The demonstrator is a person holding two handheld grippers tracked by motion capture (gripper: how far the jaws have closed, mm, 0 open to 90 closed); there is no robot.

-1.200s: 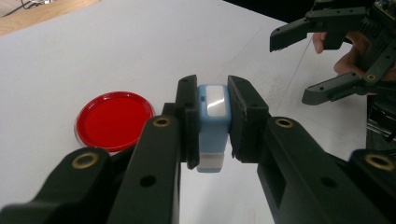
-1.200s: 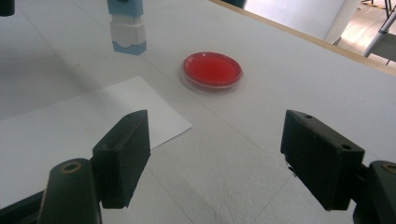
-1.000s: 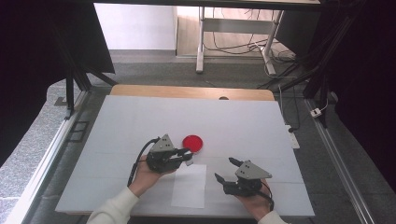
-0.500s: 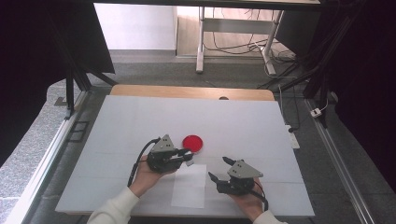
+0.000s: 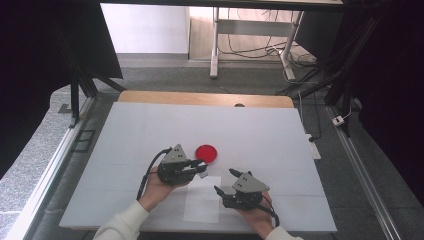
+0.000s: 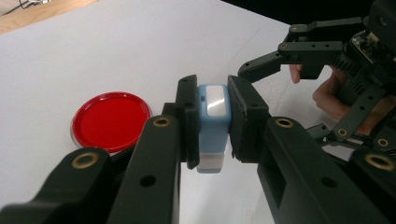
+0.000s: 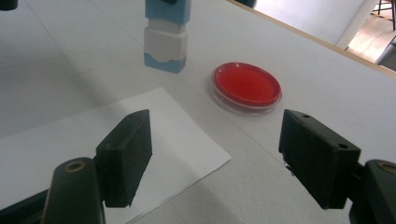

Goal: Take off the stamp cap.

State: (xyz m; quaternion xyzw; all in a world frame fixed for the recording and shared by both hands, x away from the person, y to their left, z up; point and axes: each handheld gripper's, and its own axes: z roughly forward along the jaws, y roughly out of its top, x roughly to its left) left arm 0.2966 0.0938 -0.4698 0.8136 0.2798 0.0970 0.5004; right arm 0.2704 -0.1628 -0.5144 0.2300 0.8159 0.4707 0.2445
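So the left gripper (image 6: 212, 126) is clamped on a little blue-and-white block (image 6: 213, 128), something like a stamp or a capped glue stick (hard to say which). Its long axis runs straight out along the jaws, with the white end poking past the tips toward the table (image 5: 280, 135).

The right gripper (image 7: 212, 156) has its jaws spread wide with nothing between them. From its own camera the block (image 7: 166, 35) hangs dead ahead and a bit left of center, white end (image 7: 166, 44) pointing down, just above the table near the far edge of the paper sheet (image 7: 121, 140). The red dish (image 7: 246, 86) sits ahead and slightly right, close beside the block but not touching.

My guess: if the right one is going for that white end, it needs to push forward and a bit left, since it's the free hand and already facing it.
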